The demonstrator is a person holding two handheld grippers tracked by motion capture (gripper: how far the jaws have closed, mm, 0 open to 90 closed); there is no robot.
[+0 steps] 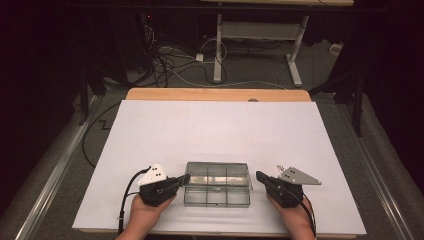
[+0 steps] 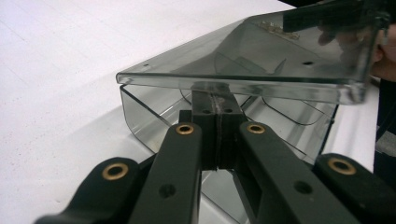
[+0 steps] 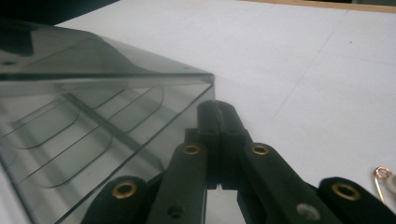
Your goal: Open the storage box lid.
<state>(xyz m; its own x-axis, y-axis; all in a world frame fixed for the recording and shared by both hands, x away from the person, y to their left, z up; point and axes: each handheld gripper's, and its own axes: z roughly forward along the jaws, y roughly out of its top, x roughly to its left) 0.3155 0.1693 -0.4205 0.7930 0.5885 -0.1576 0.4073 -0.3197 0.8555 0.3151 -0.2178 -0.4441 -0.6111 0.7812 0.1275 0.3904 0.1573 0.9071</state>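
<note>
**Both claws closed at the clear box, lid part-raised**

Landmark = clear plastic compartment box (image 1: pixel 217 190), sitting on the white table sheet (image 1: pixel 215 130) near the person's edge, roughly mid-width. Box has divider walls inside; compartments look empty as far as can be seen.

Left gripper (image 1: pixel 183 178): at box's left end, jaws pressed together w/ nothing between them. In left gripper view the closed tips (image 2: pixel 216 105) sit under the edge of the lid (image 2: pixel 261 60), which is lifted off the box's base & tilted up; tips touch the lid's underside or v. close, can't tell which.

Right gripper (image 1: pixel 259 176): just beside box's right end, jaws also closed on nothing. In right gripper view its tips (image 3: pixel 217 112) lie next to the box's corner (image 3: pixel 205 79), below the lid edge; contact can't be confirmed.

Left hand (image 1: pixel 145 215) & right hand (image 1: pixel 295 217) are nearer the person than the box. Small gold safety pin (image 3: pixel 382 175) lies on the sheet, right of the box, past the right gripper.
</note>
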